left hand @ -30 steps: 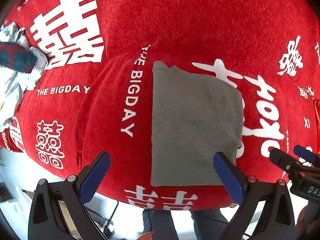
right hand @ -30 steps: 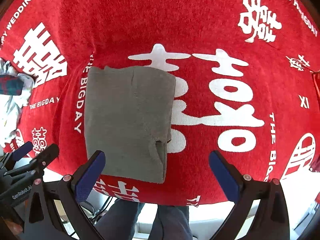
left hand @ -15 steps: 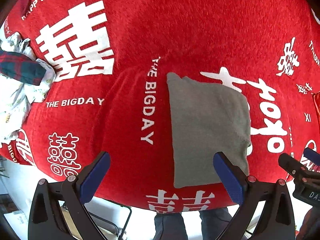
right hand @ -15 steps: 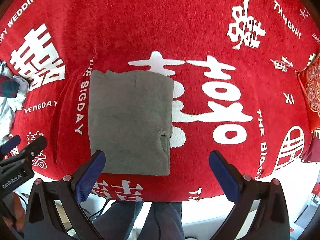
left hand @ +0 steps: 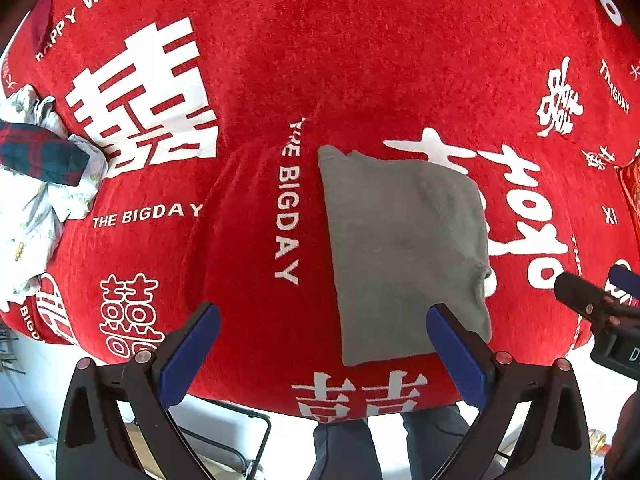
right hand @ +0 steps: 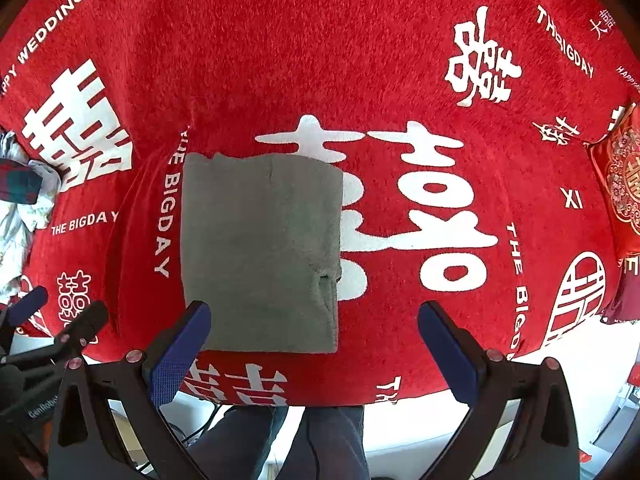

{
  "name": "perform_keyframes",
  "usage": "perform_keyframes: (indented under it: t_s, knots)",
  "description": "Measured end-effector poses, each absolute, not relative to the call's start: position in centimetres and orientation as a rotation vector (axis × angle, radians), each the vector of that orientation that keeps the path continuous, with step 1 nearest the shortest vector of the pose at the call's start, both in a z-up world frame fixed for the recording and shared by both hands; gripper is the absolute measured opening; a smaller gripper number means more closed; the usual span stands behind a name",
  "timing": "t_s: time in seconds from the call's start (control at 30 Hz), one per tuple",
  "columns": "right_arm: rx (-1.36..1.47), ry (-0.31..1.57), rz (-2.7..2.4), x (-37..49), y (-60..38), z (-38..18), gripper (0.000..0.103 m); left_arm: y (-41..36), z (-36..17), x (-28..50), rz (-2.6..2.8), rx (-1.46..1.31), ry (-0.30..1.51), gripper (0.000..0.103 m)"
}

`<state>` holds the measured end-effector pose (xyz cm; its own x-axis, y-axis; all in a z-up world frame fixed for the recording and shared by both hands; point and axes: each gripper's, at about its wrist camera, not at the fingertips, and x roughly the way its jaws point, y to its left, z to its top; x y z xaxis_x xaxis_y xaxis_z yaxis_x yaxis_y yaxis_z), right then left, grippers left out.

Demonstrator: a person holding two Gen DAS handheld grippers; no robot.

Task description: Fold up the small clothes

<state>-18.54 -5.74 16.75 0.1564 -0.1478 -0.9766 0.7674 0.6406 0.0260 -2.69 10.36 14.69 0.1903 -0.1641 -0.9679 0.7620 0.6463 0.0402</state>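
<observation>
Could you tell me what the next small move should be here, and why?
Probably swing the left tool toward the pile of unfolded clothes at the cloth's left edge. The grey garment already lies in a compact folded rectangle on the red cloth, and both the left and the right tool hang open and empty, touching nothing.

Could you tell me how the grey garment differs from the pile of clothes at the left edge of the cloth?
The grey garment is folded into a flat, neat rectangle; the pile of clothes lies crumpled. The grey garment is plain, while the pile mixes white printed fabric with a dark plaid piece. Both rest on the red cloth, and neither is held.
</observation>
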Motion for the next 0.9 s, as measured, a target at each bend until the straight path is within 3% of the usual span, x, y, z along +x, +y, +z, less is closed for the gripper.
perform_keyframes:
  t_s: [0.9]
  knots:
    - [0.612, 1.238, -0.716, -19.4, -5.7, 17.3, 0.103, 10.1, 14.9, -4.1, -0.704, 0.624, 1.197, 0.103]
